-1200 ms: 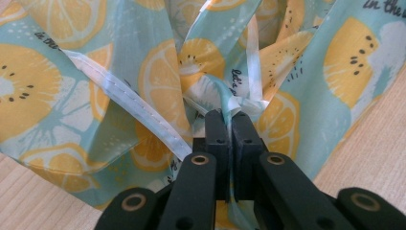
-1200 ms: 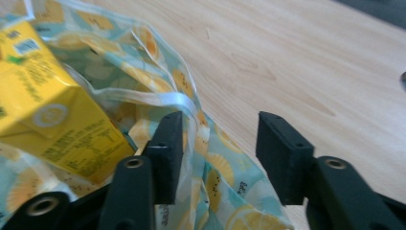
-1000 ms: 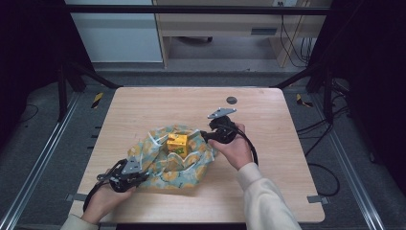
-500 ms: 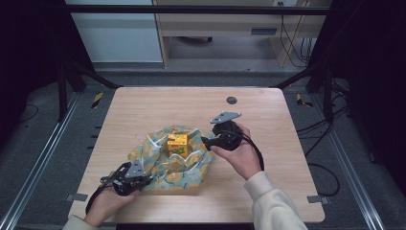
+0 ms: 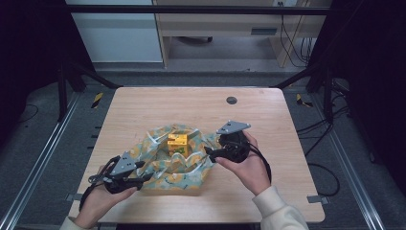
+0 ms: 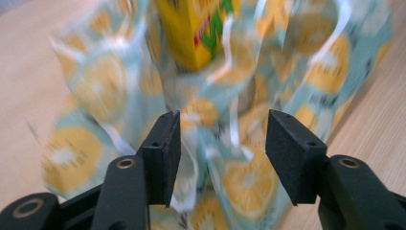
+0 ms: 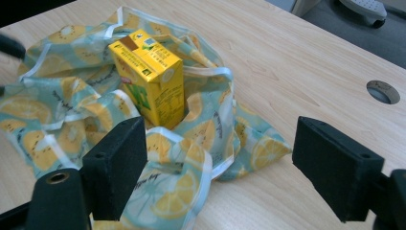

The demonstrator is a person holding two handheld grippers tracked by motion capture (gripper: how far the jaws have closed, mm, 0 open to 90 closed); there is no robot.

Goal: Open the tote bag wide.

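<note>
lemon-print cloth (image 5: 170, 165) lies rumpled near the middle of the tabletop (image 5: 143, 108), with a yellow carton (image 5: 176, 143) standing upright in the hollow of its folds. the left gripper (image 5: 128, 176) sits at the cloth's near left edge; its jaws have just been opening and now stand apart with a fold of fabric loose between them, unpinched. the right gripper (image 5: 211, 154) hovers just beside the cloth's right edge; its jaws have been widening too and hold nothing. by the look of it, the carton is seated on the cloth, but the wrapping is unfinished: edges splay outward, nothing is gathered or tied over the top.
</note>
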